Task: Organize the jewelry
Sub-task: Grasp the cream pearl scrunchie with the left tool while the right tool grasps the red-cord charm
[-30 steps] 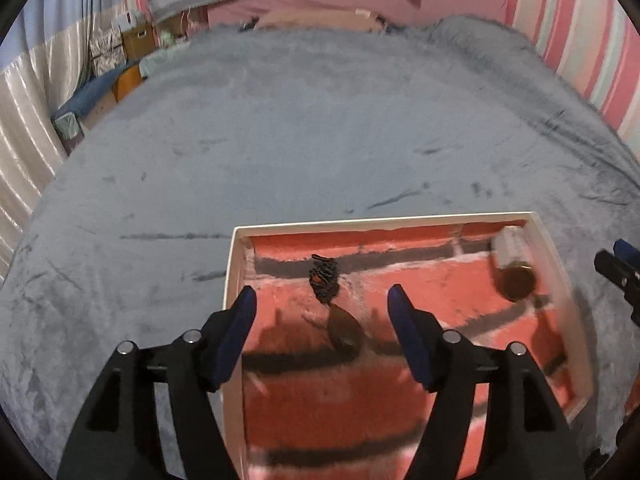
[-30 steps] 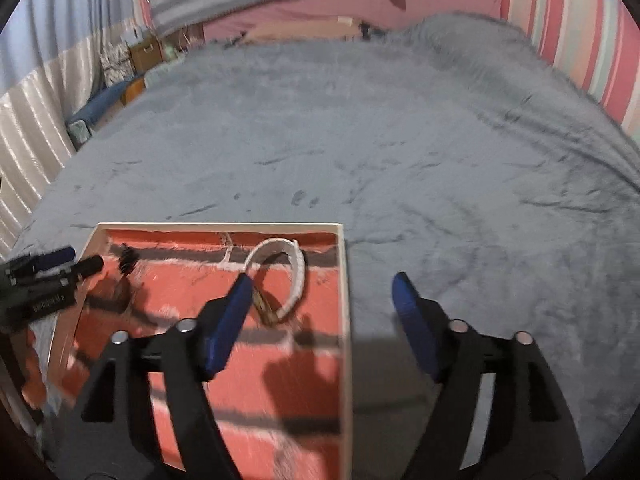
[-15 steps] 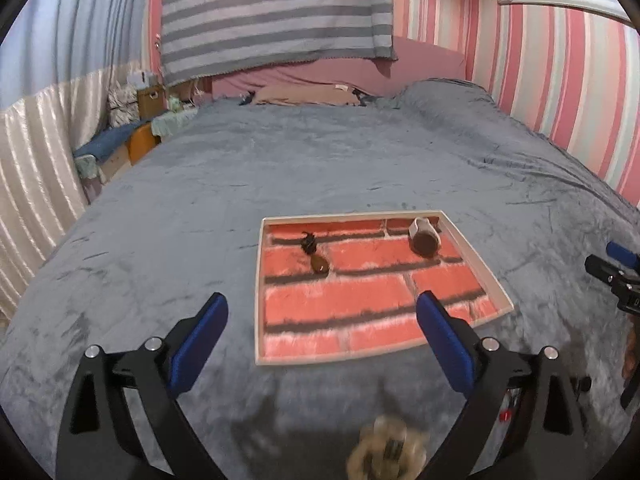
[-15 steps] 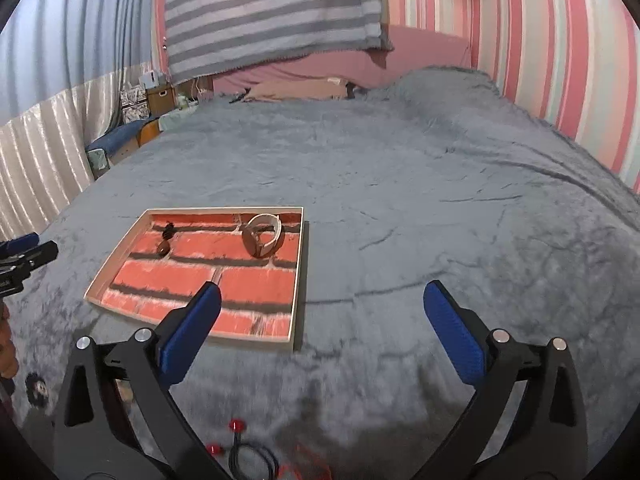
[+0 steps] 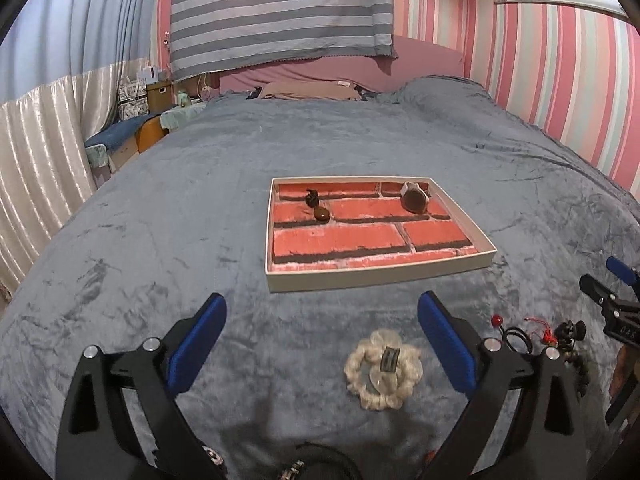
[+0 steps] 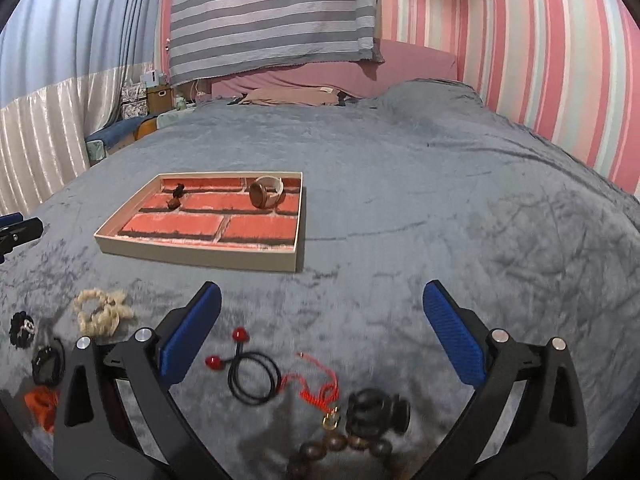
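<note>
Bedspread (image 5: 200, 208) first, since it carries everything: soft grey plush, so whatever you press into it will sink a bit. Sitting mid-bed is the tray (image 6: 196, 256) with the brick-print liner, and it already holds a watch (image 6: 265, 195) at its far right corner and a dark pendant (image 6: 175, 197) near its far left corner, so I'd say you're only partway through. Your left gripper (image 5: 322, 344) and right gripper (image 6: 322, 330) both hang over the near edge of the bed with jaws spread wide and nothing between them. The leftover pieces lie on the bedspread between the tray and you: a cream scrunchie (image 5: 383, 368) just right of centre under the left gripper, and under the right one a black hair tie with red beads (image 6: 250, 374), a red cord (image 6: 316, 386) and a wooden bead bracelet (image 6: 360, 436) at the very near edge. Next grab looks like the scrunchie or the hair tie. Come straight down, straddle one strand, don't dig the pads into the plush, and close slowly so the cord beside it doesn't get dragged along.
</note>
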`<state>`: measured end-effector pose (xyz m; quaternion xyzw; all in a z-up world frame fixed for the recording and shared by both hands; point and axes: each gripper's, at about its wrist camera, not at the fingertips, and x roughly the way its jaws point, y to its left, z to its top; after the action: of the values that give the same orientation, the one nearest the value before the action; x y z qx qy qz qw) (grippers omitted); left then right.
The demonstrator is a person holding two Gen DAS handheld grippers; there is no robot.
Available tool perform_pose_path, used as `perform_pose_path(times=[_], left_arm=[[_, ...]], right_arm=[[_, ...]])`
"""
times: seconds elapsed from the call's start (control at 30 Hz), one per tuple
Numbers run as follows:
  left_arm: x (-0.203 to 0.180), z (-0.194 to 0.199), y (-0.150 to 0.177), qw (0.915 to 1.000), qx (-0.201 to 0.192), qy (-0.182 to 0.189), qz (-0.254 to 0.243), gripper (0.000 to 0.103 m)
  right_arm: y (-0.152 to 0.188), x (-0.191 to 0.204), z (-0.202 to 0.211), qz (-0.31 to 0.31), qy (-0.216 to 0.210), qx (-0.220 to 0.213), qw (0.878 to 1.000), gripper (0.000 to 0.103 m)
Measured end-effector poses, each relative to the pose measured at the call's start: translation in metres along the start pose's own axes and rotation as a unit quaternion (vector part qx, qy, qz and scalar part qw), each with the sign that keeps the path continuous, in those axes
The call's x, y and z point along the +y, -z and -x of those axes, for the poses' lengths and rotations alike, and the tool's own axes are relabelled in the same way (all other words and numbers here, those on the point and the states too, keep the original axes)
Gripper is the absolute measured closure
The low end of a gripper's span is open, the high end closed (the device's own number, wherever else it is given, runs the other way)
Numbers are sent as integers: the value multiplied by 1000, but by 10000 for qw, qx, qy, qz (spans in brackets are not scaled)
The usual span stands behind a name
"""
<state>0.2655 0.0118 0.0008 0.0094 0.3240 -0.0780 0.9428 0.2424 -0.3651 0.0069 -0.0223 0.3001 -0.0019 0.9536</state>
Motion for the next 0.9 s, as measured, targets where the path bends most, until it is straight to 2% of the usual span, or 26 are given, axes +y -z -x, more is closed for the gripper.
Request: perform_pose_path(times=[0.17, 0.23, 0.43, 0.63, 0.9], left_arm=[[5, -7, 13, 9998, 73, 71, 170, 9], [5, -9, 15, 9998, 76, 74, 182, 9], [-3, -15, 22, 10000, 26, 56, -20, 9], [-9, -34, 32, 9996, 235, 142, -35, 9], [-8, -52, 44, 9985, 514, 195, 51, 9]], right_arm=[[17, -3, -1, 29, 139, 22, 9999, 9], [20, -7, -3, -58, 108, 63, 9999, 14], [39, -2, -11, -5, 44, 242, 9997, 23], [60, 0, -31, -51, 32, 569, 9984, 35], [66, -3, -42, -125, -4, 710, 9974, 41]])
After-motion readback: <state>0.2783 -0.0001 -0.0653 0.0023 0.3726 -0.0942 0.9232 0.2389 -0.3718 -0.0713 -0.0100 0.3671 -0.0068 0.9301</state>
